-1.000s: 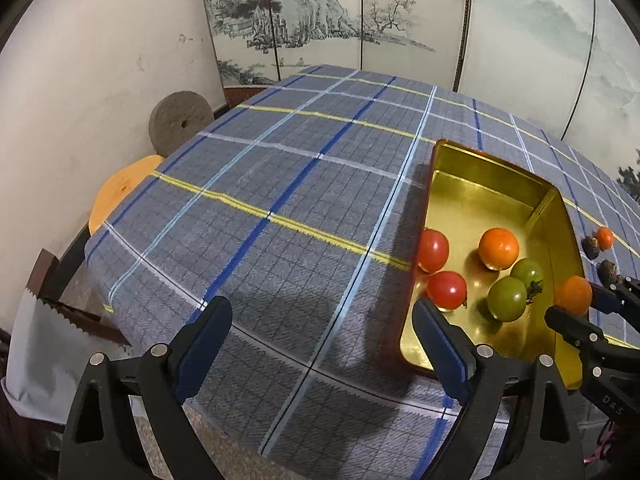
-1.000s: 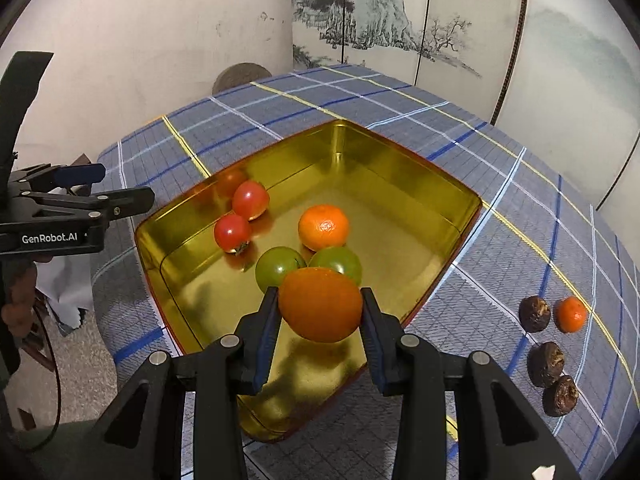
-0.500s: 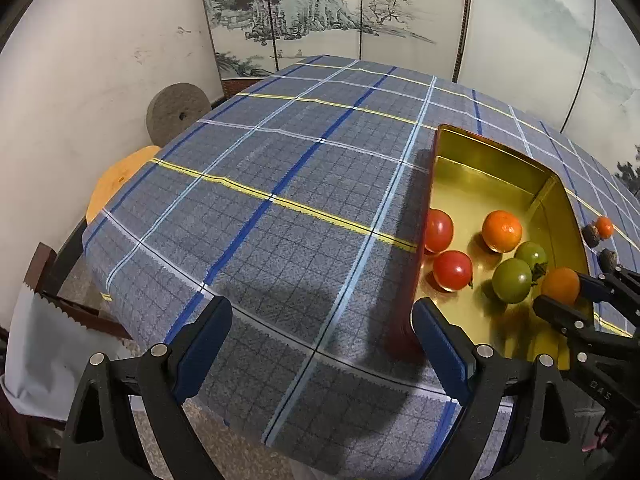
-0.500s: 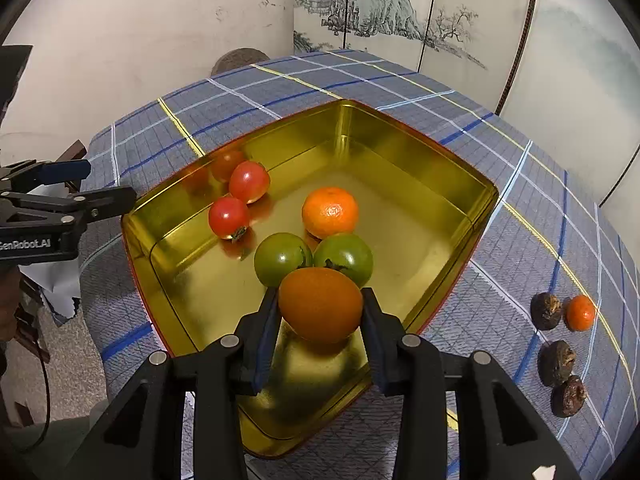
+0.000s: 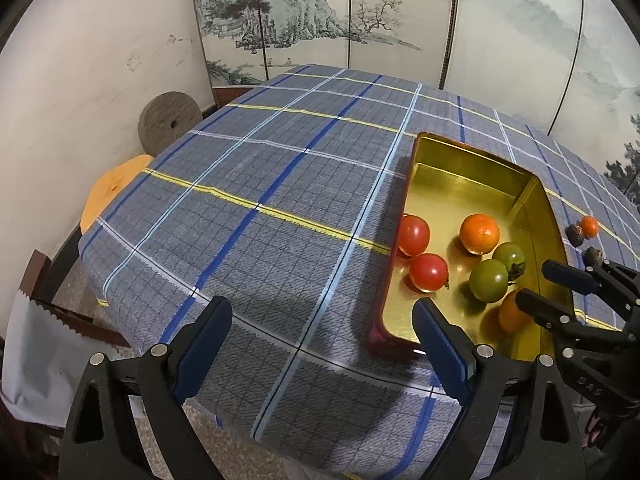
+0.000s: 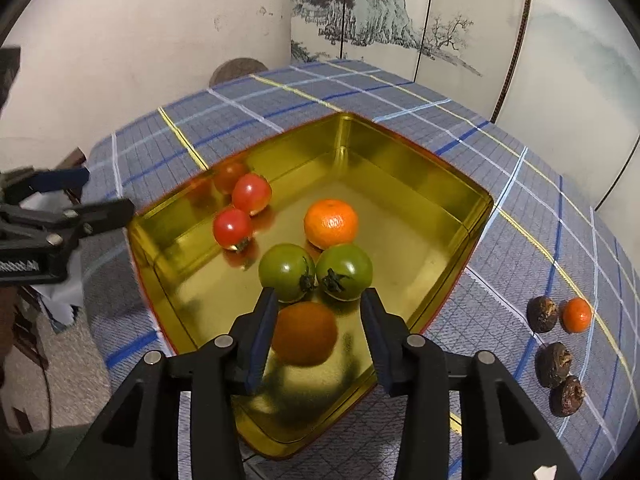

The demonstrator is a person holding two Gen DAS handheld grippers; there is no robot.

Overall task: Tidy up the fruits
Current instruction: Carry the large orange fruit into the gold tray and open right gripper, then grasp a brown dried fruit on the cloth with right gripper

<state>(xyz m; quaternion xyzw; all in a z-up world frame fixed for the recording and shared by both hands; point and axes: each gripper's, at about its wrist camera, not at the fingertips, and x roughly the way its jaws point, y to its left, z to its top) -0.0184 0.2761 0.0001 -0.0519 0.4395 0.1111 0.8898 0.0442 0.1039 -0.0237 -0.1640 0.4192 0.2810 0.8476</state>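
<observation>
**A:** Orange point(image 6: 305, 332) first: where is it against the right gripper point(image 6: 318, 312)?

**B:** Between the two fingers, low over the near end of the gold tray point(image 6: 460, 216). The jaws are opening; there is a clear gap on the right side of the fruit, and on the left I cannot tell whether the pad is touching. It looks blurred, so I judge it is dropping or just let go.

**A:** And what sits ahead of it?

**B:** Two green tomatoes point(image 6: 316, 272) just beyond the fingertips, touching each other. Farther in, a second orange point(image 6: 330, 223), and two red tomatoes point(image 6: 242, 212) by the left wall.

**A:** What is left outside the tray?

**B:** A small orange point(image 6: 576, 314) and three dark brown fruits point(image 6: 554, 364) on the checked cloth point(image 6: 520, 208), off to the right gripper's right side. That hand is clearly nearer to them.

**A:** The left gripper point(image 5: 322, 336)?

**B:** Wide open, empty, hovering over bare cloth left of the tray, well away from those fruits
</observation>
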